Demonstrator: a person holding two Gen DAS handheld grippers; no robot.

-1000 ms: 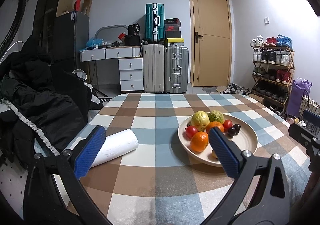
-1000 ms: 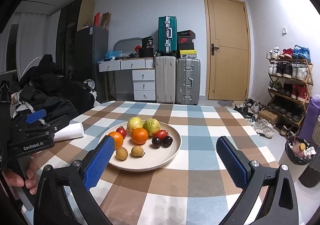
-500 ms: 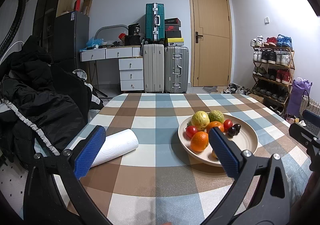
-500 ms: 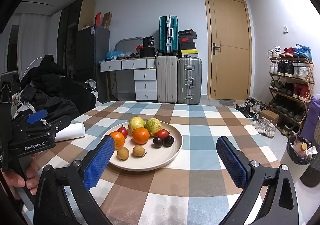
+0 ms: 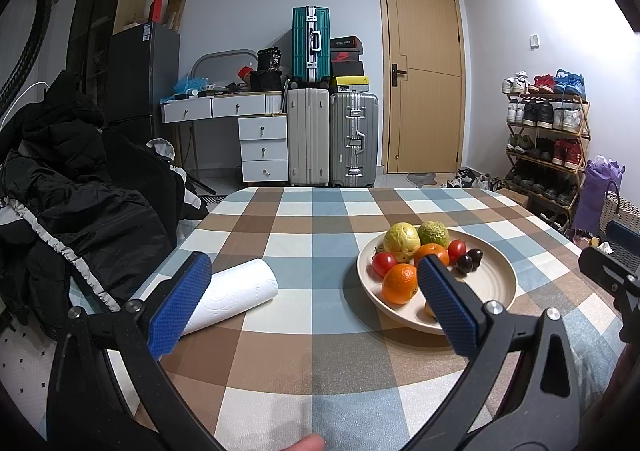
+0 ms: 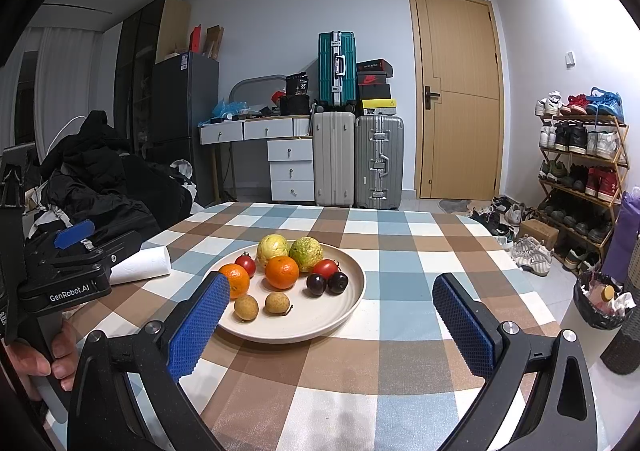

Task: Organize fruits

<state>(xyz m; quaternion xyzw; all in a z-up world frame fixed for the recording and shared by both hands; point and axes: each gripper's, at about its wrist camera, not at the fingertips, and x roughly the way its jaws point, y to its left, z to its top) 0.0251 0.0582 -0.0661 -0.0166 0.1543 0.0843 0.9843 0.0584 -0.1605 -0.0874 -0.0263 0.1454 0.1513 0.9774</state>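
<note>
Fruit: my round beige ceramic plate (image 6: 340, 315) of fruit lies just ahead-left of the right gripper (image 6: 328, 325).
Nearer: right.
Claws: right and left gripper (image 5: 312, 303) both released, empty.

Matt beige plate (image 6: 340, 315) on a woven checked cloth (image 6: 400, 363) — embossed paper roll (image 5: 236, 291), blue knurled fingers (image 6: 200, 327).
</note>
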